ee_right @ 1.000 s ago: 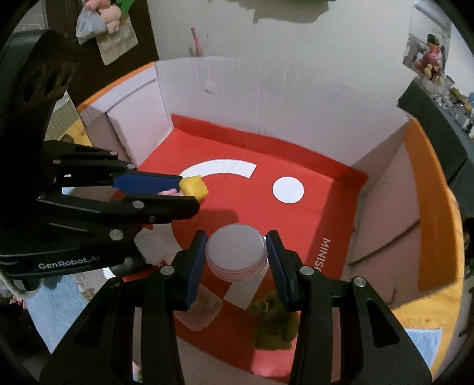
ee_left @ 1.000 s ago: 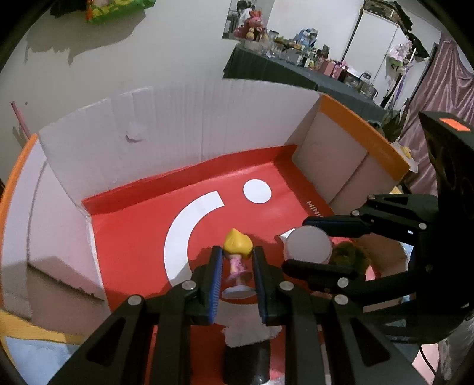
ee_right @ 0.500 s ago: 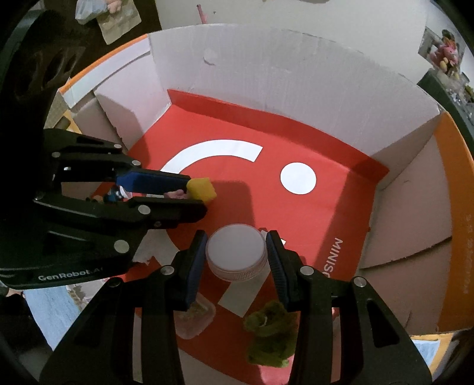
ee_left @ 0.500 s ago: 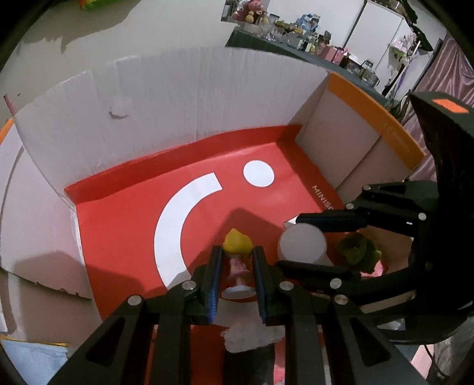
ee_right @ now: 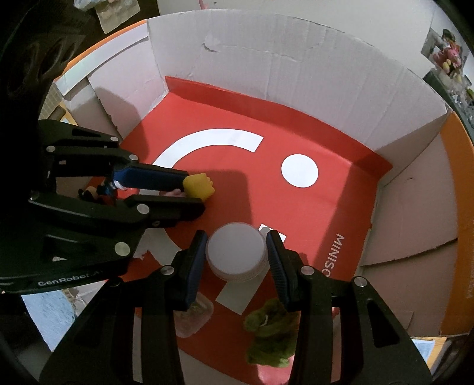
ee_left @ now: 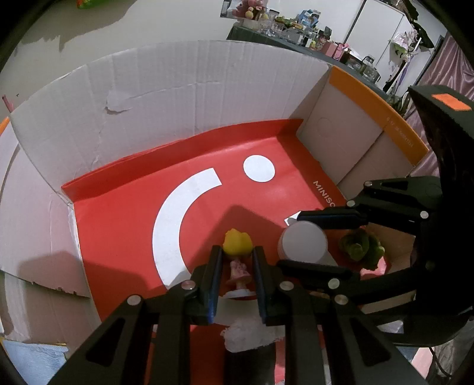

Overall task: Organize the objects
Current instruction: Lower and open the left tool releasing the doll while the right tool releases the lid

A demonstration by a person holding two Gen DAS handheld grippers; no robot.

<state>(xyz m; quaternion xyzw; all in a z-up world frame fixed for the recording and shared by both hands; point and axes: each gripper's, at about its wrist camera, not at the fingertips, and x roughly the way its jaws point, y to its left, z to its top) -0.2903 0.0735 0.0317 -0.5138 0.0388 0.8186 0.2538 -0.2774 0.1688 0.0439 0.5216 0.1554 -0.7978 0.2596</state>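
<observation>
We are looking down into an open cardboard box [ee_left: 177, 88] whose floor is covered by a red sheet [ee_left: 124, 225] printed with a white arc and dot. Nearest in the left wrist view, the left gripper [ee_left: 235, 260] is pinching a small figurine [ee_left: 237, 257] with yellow hair and a pink dress between its blue pads; the figurine is standing upright, its white base showing between the fingers. A crumpled white scrap [ee_left: 251, 336] is lying just below that gripper. Beside it, on the right, the right gripper [ee_right: 236, 251] is clamping a round white jar [ee_right: 236, 251] by its sides, lid facing the camera. Both held items are sitting over the near part of the red sheet. A green plush toy [ee_right: 271, 334] is lying beneath the right gripper's fingers, and a clear plastic piece [ee_right: 192, 319] is lying to its left. Farther off, we are noting a cluttered table [ee_left: 296, 26] against the wall.
</observation>
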